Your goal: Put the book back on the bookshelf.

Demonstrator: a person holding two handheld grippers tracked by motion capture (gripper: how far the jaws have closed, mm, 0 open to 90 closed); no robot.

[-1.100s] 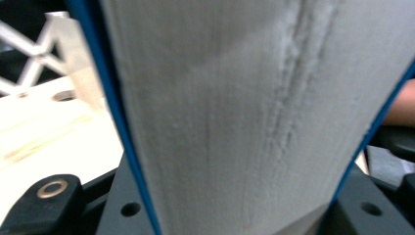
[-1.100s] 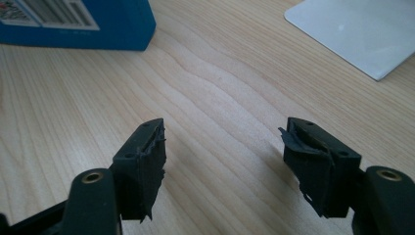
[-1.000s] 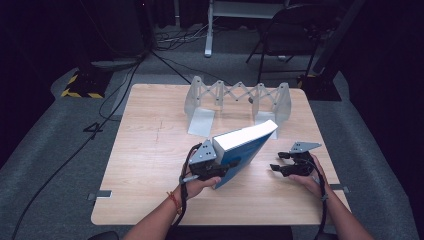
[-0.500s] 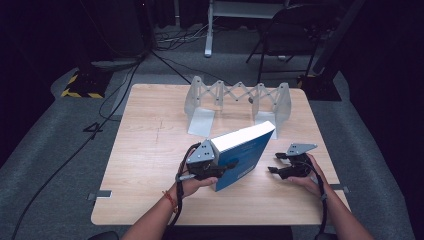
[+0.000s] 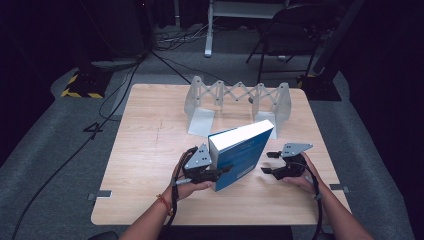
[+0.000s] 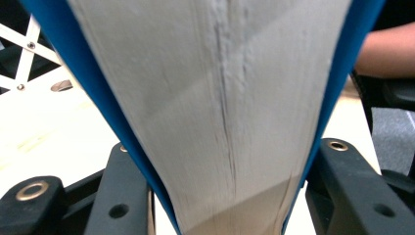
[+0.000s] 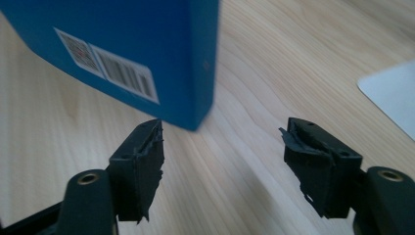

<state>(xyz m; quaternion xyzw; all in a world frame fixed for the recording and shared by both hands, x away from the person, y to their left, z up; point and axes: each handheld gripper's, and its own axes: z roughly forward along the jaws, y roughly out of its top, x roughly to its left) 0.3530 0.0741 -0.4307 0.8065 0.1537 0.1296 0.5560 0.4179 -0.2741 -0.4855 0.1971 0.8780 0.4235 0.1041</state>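
Note:
A thick blue book [image 5: 239, 155] stands on its lower edge on the wooden table [image 5: 145, 150], tilted, with its white page block up. My left gripper [image 5: 216, 173] is shut on its near end; in the left gripper view the pages [image 6: 215, 107] rise between both black jaws. My right gripper [image 5: 270, 163] is open just right of the book, low over the table. In the right gripper view the book's blue cover with a barcode label [image 7: 110, 68] lies just beyond the open fingertips [image 7: 147, 147], apart from them.
A grey expanding rack [image 5: 237, 97] with flat plates stands at the back middle of the table. A pale flat base plate [image 7: 391, 95] lies to the right in the right gripper view. Cables and a chair sit on the floor behind.
The book has been tipped more upright and shifted slightly toward the person by the left gripper. The right gripper has moved a little, staying open beside it.

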